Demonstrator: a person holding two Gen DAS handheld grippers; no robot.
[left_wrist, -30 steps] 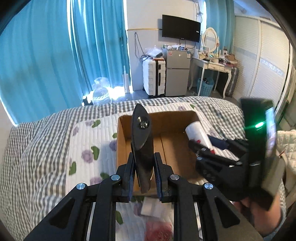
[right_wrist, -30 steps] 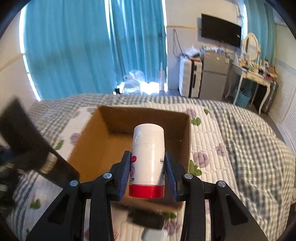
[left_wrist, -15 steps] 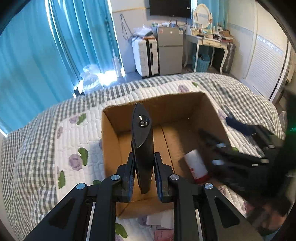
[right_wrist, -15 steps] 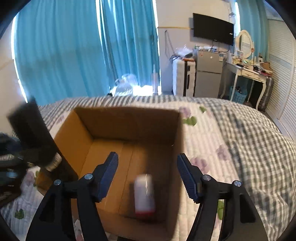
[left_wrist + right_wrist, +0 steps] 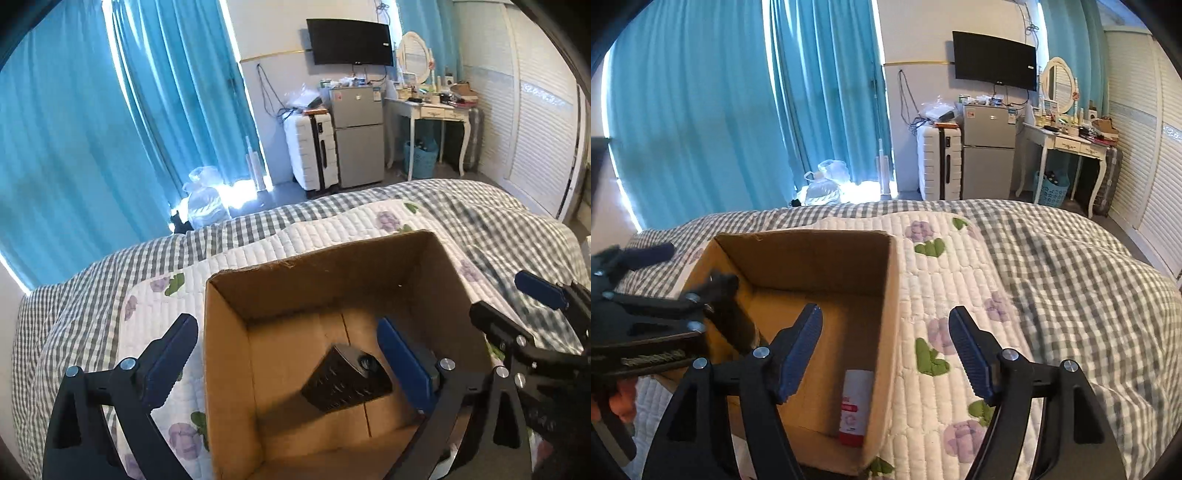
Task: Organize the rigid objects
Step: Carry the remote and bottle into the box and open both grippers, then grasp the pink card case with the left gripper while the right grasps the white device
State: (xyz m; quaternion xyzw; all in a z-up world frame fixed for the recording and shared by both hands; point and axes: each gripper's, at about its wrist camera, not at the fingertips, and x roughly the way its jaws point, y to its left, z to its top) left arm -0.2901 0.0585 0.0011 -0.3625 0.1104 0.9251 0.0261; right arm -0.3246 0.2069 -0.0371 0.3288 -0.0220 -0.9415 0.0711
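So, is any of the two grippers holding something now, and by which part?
Nothing is held. The left gripper and right gripper have just opened; the black object and white bottle lie in the cardboard box.

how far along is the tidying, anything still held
Done: the black object and the white bottle both lie in the cardboard box. In hand: nothing; the left tongs and right tongs have just been opening and are empty. Any items left lie out of view.

One cardboard box (image 5: 229,354) at lower centre holds two things, one black tool (image 5: 345,378) and one white bottle (image 5: 855,404), with two hand-held grippers, left (image 5: 288,363) and right (image 5: 886,350).
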